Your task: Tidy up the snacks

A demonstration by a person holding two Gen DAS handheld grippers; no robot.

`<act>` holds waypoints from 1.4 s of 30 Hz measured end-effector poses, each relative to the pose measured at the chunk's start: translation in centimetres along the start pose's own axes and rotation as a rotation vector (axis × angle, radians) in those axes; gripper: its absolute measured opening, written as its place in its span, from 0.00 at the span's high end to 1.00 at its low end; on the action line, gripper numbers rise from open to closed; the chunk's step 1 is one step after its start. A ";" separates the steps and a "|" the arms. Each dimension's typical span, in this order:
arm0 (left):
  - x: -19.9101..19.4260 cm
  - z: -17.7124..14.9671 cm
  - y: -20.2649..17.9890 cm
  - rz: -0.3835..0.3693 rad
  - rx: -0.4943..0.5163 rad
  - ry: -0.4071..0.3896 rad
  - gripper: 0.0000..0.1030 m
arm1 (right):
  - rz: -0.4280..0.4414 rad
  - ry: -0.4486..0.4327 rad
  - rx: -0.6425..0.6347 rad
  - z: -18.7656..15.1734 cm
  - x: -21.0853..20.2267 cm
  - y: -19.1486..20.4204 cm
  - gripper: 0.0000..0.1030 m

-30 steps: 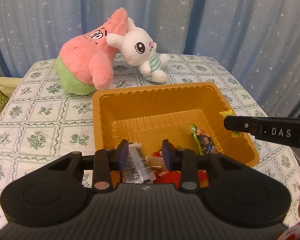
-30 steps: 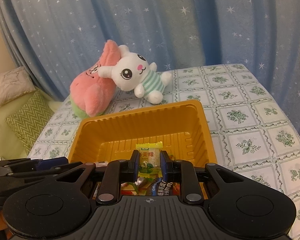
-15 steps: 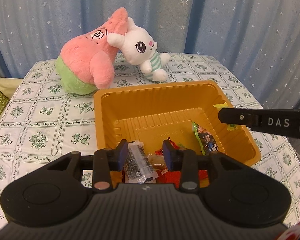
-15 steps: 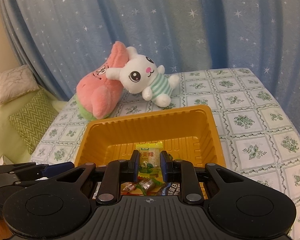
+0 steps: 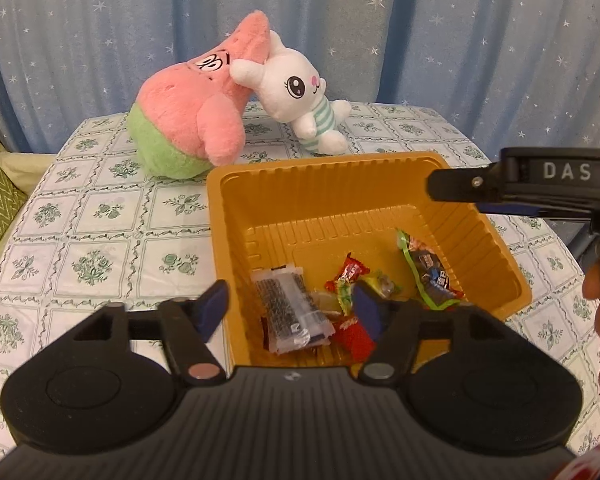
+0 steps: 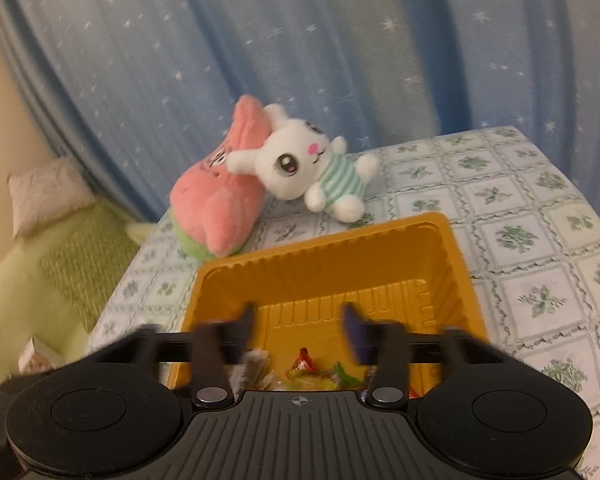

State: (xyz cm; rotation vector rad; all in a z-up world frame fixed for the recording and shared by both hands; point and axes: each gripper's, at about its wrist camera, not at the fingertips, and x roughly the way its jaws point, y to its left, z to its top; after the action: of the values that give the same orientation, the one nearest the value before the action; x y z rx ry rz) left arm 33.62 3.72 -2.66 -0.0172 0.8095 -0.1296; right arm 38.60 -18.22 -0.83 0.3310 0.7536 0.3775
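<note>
While both tools gape empty above the tray (image 5: 496, 240), the snacks (image 5: 352, 300) lie inside it, just below the left tool (image 5: 290, 308) and right tool (image 6: 298, 326).

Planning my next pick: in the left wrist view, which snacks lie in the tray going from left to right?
In the orange tray: clear packet with black print → red wrapper → green-edged dark packet.
</note>
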 end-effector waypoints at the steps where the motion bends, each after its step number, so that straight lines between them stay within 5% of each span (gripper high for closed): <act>1: -0.2 -0.2 0.1 0.002 -0.005 -0.004 0.30 | -0.007 0.003 0.003 -0.1 -0.2 -0.2 0.38; 14: -4.8 -2.9 -0.4 -0.020 -0.070 -0.060 0.01 | -0.101 0.022 0.016 -3.5 -5.7 -1.9 0.38; 42: -21.3 -12.2 -6.7 0.027 -0.151 -0.067 0.00 | -0.196 0.066 -0.073 -13.9 -23.6 1.8 0.35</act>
State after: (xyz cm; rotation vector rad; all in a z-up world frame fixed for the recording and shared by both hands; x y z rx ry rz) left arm 9.57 0.08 4.70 -0.1524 0.7505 -0.0417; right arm 12.52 -24.94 4.51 0.1753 0.8271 0.2310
